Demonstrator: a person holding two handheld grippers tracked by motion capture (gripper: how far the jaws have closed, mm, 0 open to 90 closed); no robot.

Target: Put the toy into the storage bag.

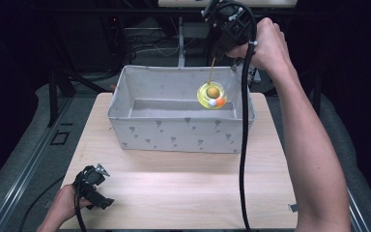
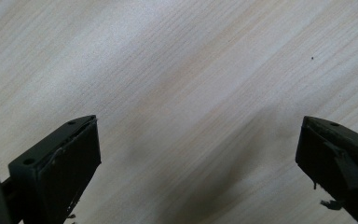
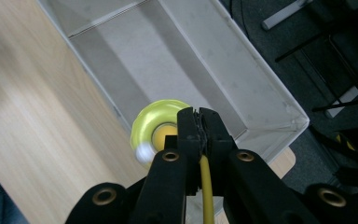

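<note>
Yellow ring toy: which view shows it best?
High view. The yellow ring toy hangs whole on its yellow stem from the right gripper, above the fabric bin. In the right gripper view the toy is blurred and partly hidden behind the shut jaws. The left gripper view faces bare tabletop.

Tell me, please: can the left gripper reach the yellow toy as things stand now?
Probably not: the left gripper sits open at the table's near edge, while the yellow toy hangs over the bin, held by the right gripper.
</note>
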